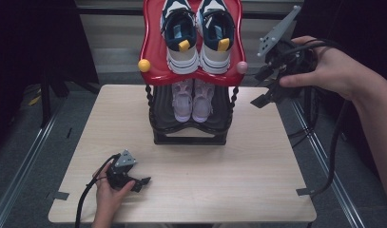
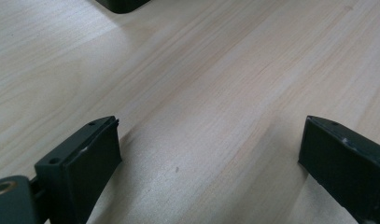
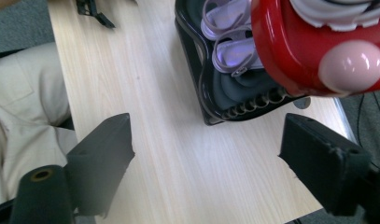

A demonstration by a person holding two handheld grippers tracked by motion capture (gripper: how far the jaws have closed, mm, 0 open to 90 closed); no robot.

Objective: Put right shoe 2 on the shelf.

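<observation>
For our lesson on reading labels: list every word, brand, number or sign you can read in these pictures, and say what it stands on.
None can be read.
White and navy sneakers on the red top shelf: no legible text; yellow heel tabs blank or too small.
Lilac shoes on the black lower shelf: no readable marking.
Wooden table: no print.

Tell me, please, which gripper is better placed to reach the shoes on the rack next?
Probably the right gripper: it hangs open beside the rack, level with its shelves. The left gripper rests open on the table.
</observation>
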